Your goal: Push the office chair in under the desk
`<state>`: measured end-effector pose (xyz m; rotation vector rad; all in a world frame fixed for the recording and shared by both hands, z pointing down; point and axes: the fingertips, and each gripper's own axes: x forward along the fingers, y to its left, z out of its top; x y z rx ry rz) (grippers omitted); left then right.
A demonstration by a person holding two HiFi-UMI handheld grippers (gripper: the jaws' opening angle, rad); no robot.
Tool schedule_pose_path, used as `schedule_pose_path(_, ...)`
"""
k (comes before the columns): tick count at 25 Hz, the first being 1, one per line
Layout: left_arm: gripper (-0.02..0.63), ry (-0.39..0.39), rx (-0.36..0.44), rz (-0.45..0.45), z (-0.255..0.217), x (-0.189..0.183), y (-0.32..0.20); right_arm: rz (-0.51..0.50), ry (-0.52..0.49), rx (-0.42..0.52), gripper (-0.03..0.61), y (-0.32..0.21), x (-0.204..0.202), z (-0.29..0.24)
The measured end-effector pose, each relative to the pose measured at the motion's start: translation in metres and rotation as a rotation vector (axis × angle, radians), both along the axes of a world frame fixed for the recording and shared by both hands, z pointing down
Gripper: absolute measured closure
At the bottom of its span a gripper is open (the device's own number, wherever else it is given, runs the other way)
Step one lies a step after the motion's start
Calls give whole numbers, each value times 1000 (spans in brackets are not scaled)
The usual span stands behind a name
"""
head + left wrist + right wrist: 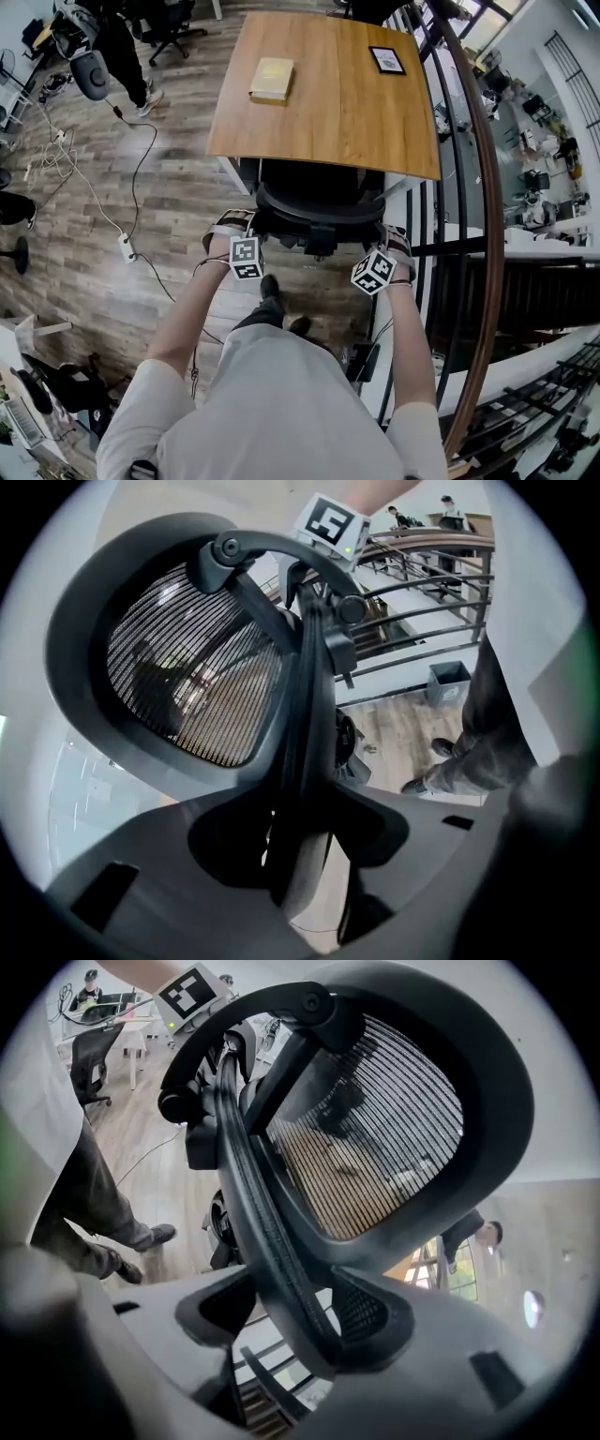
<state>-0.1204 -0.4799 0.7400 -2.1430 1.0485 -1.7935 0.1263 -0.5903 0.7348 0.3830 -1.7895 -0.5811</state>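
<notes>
While the office chair [314,202] sits partly tucked beneath the worktop [328,122], my left gripper [298,844] and right gripper [295,1324] stand wide astride the backrest rim [305,714], one on each side, neither clamped. It should roll easily. The mesh would give, so I judge the stiff frame best for pushing. A railing [480,234] crowds the right; a power strip [125,247] lies on the floor at left.

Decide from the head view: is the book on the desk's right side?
No, the book lies on the desk's left side.
</notes>
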Motion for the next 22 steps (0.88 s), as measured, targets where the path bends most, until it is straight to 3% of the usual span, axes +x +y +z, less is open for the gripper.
schedule_pose_path(22, 446, 13, 36, 30, 3, -40, -100, 75, -4, 28, 324, -107, -41, 2)
